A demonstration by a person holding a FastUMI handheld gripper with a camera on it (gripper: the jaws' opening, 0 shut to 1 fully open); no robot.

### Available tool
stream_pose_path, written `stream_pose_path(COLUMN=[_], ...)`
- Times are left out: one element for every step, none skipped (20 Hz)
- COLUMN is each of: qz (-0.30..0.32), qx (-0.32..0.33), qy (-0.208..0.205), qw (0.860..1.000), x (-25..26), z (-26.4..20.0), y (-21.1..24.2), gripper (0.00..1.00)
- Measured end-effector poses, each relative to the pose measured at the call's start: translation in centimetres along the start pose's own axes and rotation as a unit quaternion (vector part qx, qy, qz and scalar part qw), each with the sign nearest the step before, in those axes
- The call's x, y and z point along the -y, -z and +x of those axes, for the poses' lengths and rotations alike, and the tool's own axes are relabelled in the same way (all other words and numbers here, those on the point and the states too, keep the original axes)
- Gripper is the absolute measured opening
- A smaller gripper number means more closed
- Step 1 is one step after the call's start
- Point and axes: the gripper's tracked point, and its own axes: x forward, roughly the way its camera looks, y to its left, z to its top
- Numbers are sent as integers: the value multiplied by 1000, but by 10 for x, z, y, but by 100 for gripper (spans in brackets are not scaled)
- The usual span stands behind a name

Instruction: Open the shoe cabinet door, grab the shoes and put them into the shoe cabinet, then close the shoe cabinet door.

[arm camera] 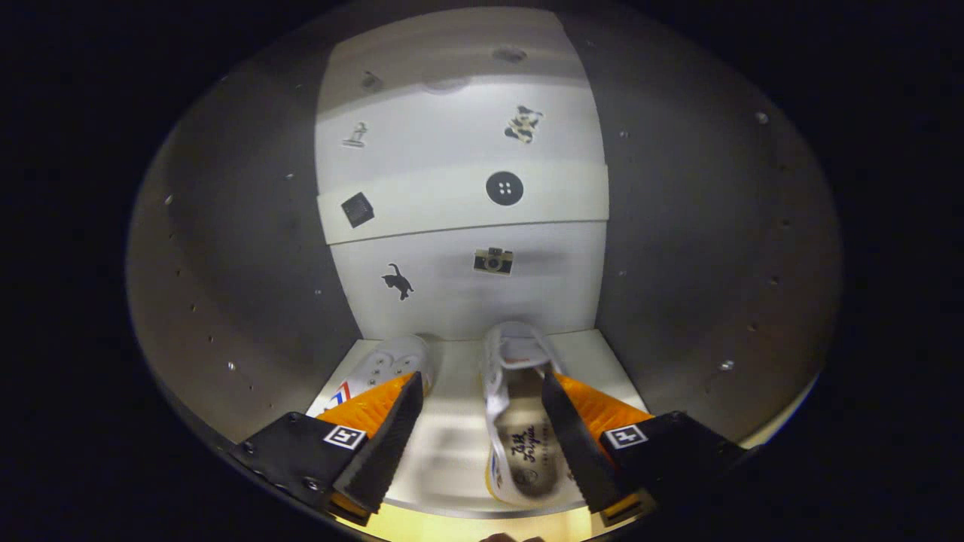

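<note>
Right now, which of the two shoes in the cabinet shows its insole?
The right shoe, lying between the open gripper's fingers against the right one, opening up. The left shoe shows its laced top and striped side.

Gripper view looks close along its fingers (pixel 395 436) into the shoe cabinet (pixel 467 278)

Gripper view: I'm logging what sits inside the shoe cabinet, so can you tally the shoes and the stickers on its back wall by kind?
Shoes: 2, one beyond the open gripper's left finger, one between the fingers
Black stickers: 3 (cube, button, cat)
Other stickers: 3 (camera, patchy animal, small figure)
Total: 8
</note>
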Motion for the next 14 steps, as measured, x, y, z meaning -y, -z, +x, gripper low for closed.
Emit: stream_pose_path(qz=[-5,-7,-9,-13,-19,-28,-34,-37,-37,-39,-43,-44,-44,-46], qx=[6,13,20,30,44,57,72,85,100,109,116,125,134,137], qy=[-1,-9,-13,-16,-17,-20,-24,-28,-36,-41,-50,-57,-71,-81], qw=[1000,1000,1000,999,999,998,997,995,994,992,991,990,987,986], x=[-3,-7,-10,-11,-13,-17,-20,-24,-30,-35,-39,-44,-50,-54], z=[-13,-28,-42,-57,-74,-92,-112,-133,-155,-177,-201,-222,-251,-274], y=[6,11,15,16,16,14,11,9,7,9,12,15,20,25], gripper=[97,97,97,97,97,97,97,97,97,97,97,97,97,97])
